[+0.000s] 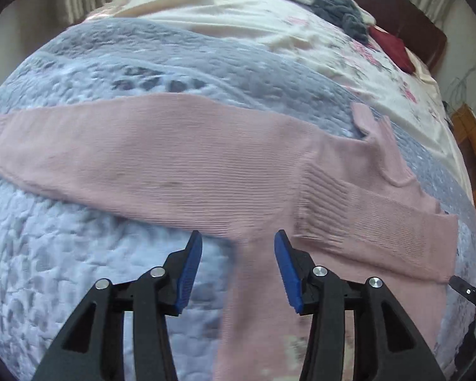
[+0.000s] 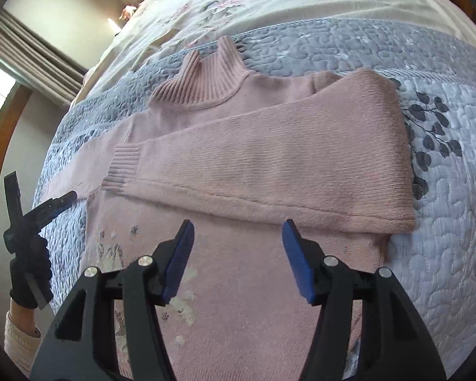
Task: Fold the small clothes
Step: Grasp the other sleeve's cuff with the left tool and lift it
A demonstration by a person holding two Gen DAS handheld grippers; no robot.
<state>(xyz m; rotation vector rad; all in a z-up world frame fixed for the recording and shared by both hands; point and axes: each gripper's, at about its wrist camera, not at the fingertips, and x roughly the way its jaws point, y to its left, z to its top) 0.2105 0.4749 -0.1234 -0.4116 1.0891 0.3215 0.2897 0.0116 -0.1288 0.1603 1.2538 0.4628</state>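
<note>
Two grippers: both hover over the bed, nothing held.
Left gripper (image 1: 238, 238): jaws spread wide, poised above the sweater's left armpit area, where sleeve meets body.
Right gripper (image 2: 238, 227): jaws spread wide, above the chest, just below the folded-over sleeve.
Sweater (image 2: 269, 285): pink knit, flat on the quilted bedspread (image 2: 444, 254), ribbed collar (image 2: 203, 85) pointing away.
Right sleeve (image 2: 269, 162): already across the chest, cuff (image 2: 122, 168) near the left side.
Left sleeve (image 1: 111, 146): stretched straight out over the quilt, not yet folded.
Handling: probably soft, light, limp and stretchy; likely to sag and drag on the quilt rather than keep its shape.
Where to grip: likely the left cuff or mid-sleeve, pinching one layer only, then carrying it across the chest.
Risk: snagging the knit, or pulling the folded sleeve askew.
</note>
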